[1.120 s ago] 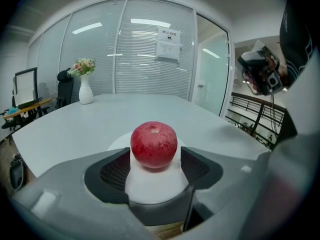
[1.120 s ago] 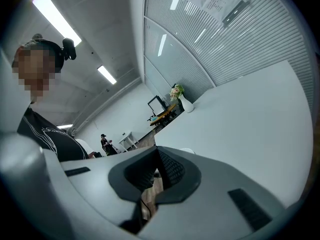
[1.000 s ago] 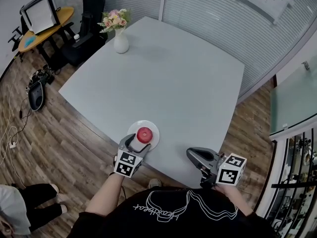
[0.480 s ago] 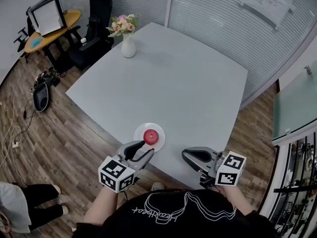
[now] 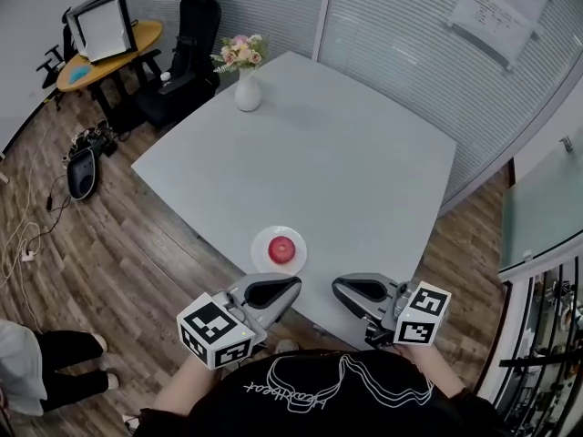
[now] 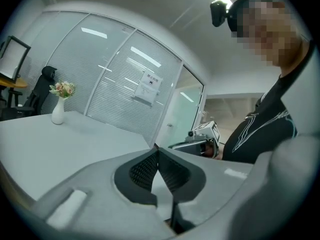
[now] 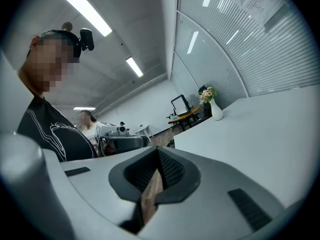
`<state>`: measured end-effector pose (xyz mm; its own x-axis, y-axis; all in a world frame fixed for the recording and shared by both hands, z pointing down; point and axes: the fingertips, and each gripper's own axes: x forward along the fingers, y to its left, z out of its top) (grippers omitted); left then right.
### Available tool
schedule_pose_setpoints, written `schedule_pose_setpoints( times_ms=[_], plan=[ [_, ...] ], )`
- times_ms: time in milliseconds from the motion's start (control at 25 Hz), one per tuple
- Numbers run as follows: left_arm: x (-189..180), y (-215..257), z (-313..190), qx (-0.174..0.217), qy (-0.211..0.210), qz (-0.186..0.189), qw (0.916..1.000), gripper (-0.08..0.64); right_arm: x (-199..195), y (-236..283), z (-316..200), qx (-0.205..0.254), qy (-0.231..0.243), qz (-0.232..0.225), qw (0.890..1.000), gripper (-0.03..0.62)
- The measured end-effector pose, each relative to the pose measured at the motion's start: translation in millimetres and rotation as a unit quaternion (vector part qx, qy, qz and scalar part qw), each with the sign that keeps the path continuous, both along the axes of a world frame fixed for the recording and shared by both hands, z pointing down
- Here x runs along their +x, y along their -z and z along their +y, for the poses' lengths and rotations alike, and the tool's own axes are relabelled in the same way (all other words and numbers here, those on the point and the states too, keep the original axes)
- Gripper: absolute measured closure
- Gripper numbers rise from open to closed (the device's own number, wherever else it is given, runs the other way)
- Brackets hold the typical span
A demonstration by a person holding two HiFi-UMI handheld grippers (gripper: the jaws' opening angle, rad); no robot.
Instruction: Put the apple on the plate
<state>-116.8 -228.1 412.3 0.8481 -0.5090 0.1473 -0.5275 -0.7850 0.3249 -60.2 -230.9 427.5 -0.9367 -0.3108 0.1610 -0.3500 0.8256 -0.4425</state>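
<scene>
We are holding our left gripper closed and empty. It has lifted back from the white plate, where its jaws were spread a second ago. The red apple is sitting on that plate, so placing looks finished and nothing is left but resting. Our right gripper is also staying closed and empty.

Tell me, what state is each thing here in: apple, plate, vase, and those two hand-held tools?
Plate: flat on the table, near its front edge.
Apple: resting on the plate, nothing touching it.
Vase: upright, holding flowers.
Left tool: shut, empty.
Right tool: shut, empty.
</scene>
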Motion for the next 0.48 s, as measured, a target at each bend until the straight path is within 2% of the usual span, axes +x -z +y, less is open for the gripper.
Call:
schedule_pose_setpoints(
  times_ms=[200, 480],
  plan=[
    [10.1, 9.3, 16.3, 0.000, -0.015, 0.010, 0.9998, 0.546, 1.2, 11.8, 9.5, 0.020, 0.003, -0.010, 1.000, 0.584],
    [16.6, 8.2, 19.4, -0.001, -0.017, 0.011, 0.9998, 0.546, 3.1, 6.8, 16.8, 0.012, 0.000, -0.015, 1.000, 0.584]
  ],
)
